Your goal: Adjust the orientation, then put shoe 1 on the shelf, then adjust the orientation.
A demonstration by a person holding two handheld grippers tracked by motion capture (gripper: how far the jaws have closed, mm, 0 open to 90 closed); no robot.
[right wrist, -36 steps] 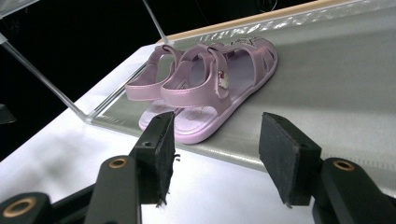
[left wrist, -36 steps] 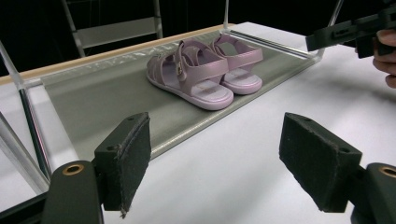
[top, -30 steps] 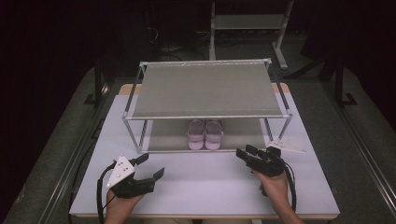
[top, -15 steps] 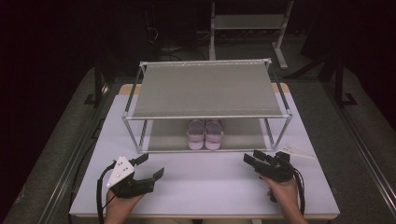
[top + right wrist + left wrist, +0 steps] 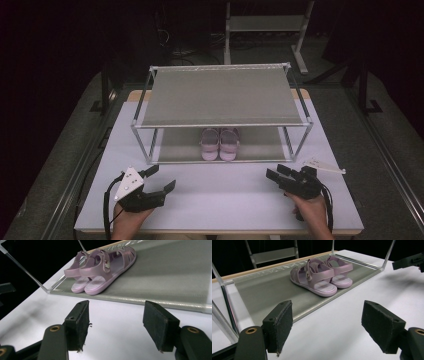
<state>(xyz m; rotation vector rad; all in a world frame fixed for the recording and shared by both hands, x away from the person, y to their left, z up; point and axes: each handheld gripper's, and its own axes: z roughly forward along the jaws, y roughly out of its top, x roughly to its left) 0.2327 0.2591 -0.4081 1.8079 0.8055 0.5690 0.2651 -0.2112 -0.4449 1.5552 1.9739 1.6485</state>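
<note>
Sandals (image 5: 220,144) sat paired on the rack's (image 5: 222,95) lower shelf, both claws (image 5: 159,180) (image 5: 278,175) apart and empty in front of it; likely pre-grasp, next a reach under the top shelf.

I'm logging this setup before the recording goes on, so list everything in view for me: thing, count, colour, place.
Table: one, white top, under everything.
Shoe rack: one, grey shelves on a silver frame, two tiers, standing at the middle of the table.
Sandals: one pair, pink-lilac, side by side on the rack's lower shelf, at its front edge.
White flat piece: one, lying on the table right of the rack, near the right tongs; what it is I cannot tell.
Second rack: one, grey, on the floor behind the table.
Left tongs: black with a white plate on top, jaws open, held in the person's left hand above the table's near left.
Right tongs: black, jaws open, held in the right hand at the near right.
</note>
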